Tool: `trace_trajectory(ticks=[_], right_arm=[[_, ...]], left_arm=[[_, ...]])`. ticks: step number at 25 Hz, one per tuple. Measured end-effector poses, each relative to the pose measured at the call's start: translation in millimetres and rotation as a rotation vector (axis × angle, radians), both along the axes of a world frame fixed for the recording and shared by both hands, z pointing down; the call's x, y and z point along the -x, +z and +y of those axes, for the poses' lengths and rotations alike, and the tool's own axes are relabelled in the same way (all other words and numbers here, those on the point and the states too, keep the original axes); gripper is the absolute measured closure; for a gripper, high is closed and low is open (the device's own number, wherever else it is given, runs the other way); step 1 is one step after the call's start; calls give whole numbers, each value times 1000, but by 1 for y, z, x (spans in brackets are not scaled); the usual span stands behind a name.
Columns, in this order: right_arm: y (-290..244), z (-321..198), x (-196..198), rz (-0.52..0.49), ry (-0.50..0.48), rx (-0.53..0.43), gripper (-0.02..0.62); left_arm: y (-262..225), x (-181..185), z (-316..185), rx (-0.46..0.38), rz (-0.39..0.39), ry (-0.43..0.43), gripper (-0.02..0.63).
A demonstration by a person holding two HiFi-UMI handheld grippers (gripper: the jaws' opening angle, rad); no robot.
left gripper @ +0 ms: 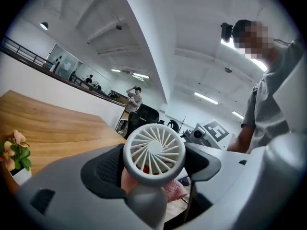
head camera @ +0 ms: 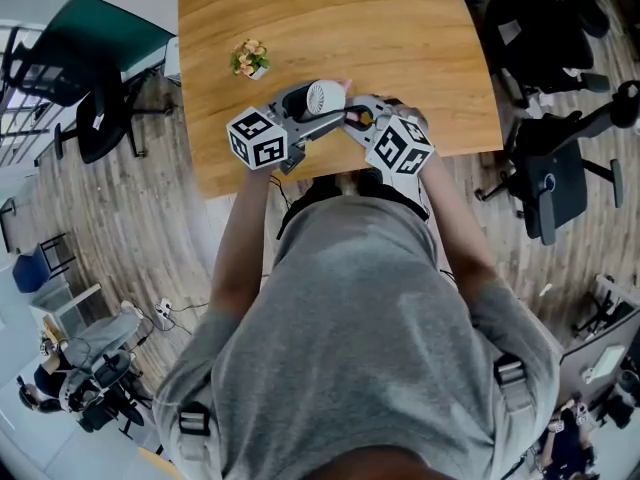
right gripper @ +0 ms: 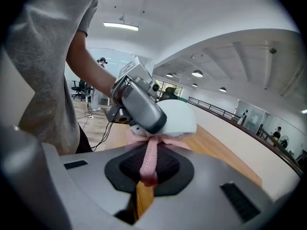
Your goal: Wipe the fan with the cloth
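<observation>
- Head view shows the table (head camera: 400, 58) below the fan (head camera: 324, 97), which we hold up over its near part.
- Our left gripper (left gripper: 154, 171) reaches the fan from the left. Its jaws are clamped on the fan at the head, and the grille faces that gripper's camera. The grey handle points back toward the same camera.
- Our right gripper (right gripper: 149, 169) sits to the right of the fan, jaws almost together, pinching a strand of the cloth (right gripper: 150, 150).
- The cloth's bunched end lies straight ahead of the right fingers, touching the fan's white back shell. We judge the right hand is the one to wipe across that shell while the left steadies.
</observation>
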State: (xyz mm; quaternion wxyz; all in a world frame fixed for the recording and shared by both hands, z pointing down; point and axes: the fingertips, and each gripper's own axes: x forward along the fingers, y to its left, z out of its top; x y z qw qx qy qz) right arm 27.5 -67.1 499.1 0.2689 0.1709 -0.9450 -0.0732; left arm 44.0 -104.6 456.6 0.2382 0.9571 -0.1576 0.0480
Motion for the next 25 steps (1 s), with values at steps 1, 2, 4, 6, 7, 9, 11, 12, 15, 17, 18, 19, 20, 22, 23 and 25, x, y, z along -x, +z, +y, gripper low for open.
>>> trace_trajectory(ticks=[1,2,4,6,7,9,11,12,15,17,18,19,20,22,23,25], right_arm=[[-2,0,-2,-8,-6,-1,574],[-4,0,-5,-16,-12,-2,574],[-8,2,-9,-24,-24,-7,574],[-10,3,-13,-27,-36,-19,574],[-11,4,-15,-27,-41,-27,574],[-14,3,-20,-34,-45,-39,574],[-19,2,-25,-74,-38,-27,574],[-22,1,-28,-100,-33,-19,574],[-30,-4,-35,-147,-17,-16,574],[-34,-8,-38,-158,-11,-22,574],[-35,-10,-38,-156,-10,-31,574],[-37,-12,-38,-151,-9,-42,574],[-37,-13,-38,-144,-10,-53,574],[-36,-13,-37,-125,-13,-73,574],[-35,-13,-37,-114,-15,-80,574],[-33,-13,-35,-96,-21,-90,574]], left_arm=[[-1,-1,-2,11,16,-12,236],[-2,-1,-4,22,32,-26,236],[-4,-1,-5,48,68,-50,236],[-4,-3,-6,82,115,-65,236],[-4,-3,-7,100,139,-72,236],[-2,-5,-7,145,183,-86,236],[-2,-5,-5,199,232,-103,236],[-1,-5,-4,222,261,-110,236],[4,-5,-1,262,313,-118,236],[4,-6,3,271,328,-118,236],[4,-7,5,272,333,-117,236],[4,-7,7,273,336,-113,236],[4,-7,10,274,339,-107,236],[2,-9,15,278,354,-93,236],[0,-9,17,281,367,-87,236],[-4,-9,20,289,401,-79,236]])
